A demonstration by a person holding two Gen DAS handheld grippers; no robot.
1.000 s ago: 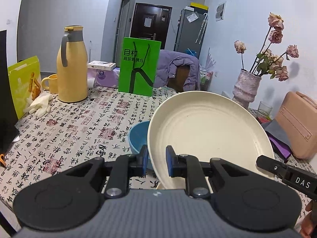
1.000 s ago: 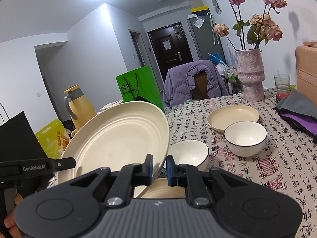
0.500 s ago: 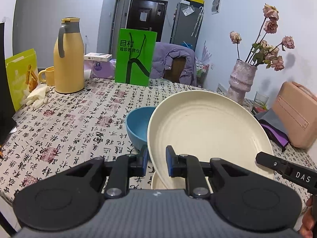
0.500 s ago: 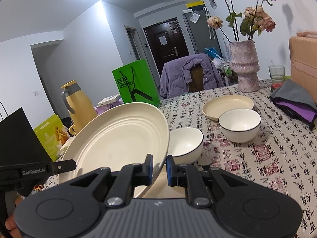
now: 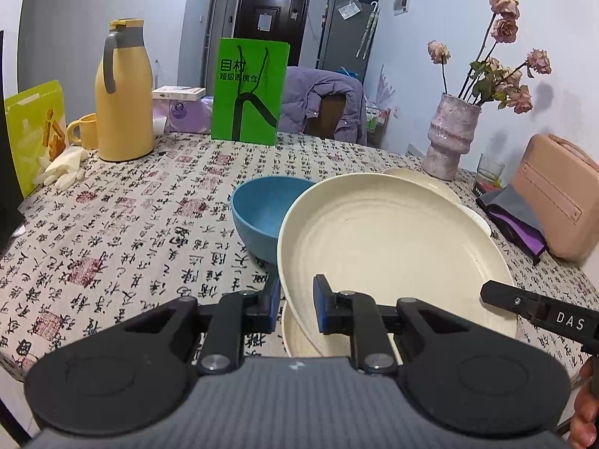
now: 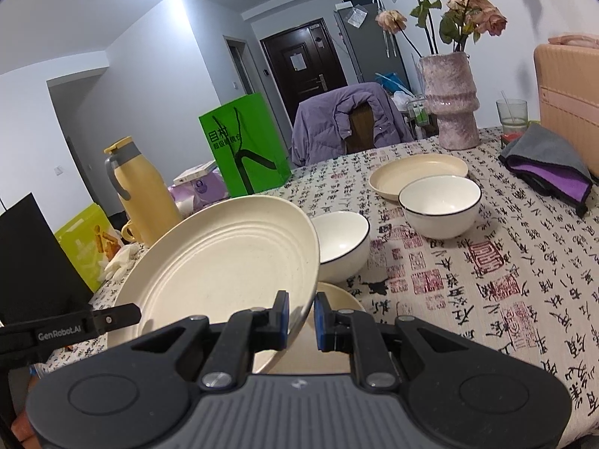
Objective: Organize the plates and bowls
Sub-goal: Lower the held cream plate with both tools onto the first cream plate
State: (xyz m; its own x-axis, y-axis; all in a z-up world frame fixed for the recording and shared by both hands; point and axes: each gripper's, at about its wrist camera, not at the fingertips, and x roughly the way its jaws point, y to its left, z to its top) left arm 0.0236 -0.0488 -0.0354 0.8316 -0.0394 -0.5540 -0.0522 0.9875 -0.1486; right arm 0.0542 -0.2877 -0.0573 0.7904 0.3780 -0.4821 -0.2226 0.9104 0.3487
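While gripped at both rims, big cream plate (image 5: 393,247) hangs tilted just above second cream plate (image 5: 299,333) on tablecloth (image 5: 131,224). Left gripper (image 5: 295,299) pinched narrow on near-left rim, blue bowl (image 5: 262,213) just behind; right gripper (image 6: 301,316) clamped narrow on opp. rim, white bowl (image 6: 342,239) beside. Stacking step, prob. near done. Next: level out, lower onto bottom plate, then let go both sides.

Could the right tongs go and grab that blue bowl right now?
Probably not yet. The right tongs are shut on the rim of the big plate, which the left tongs grip too. The tilted plate also stands in front of the blue bowl, so it needs setting down first.
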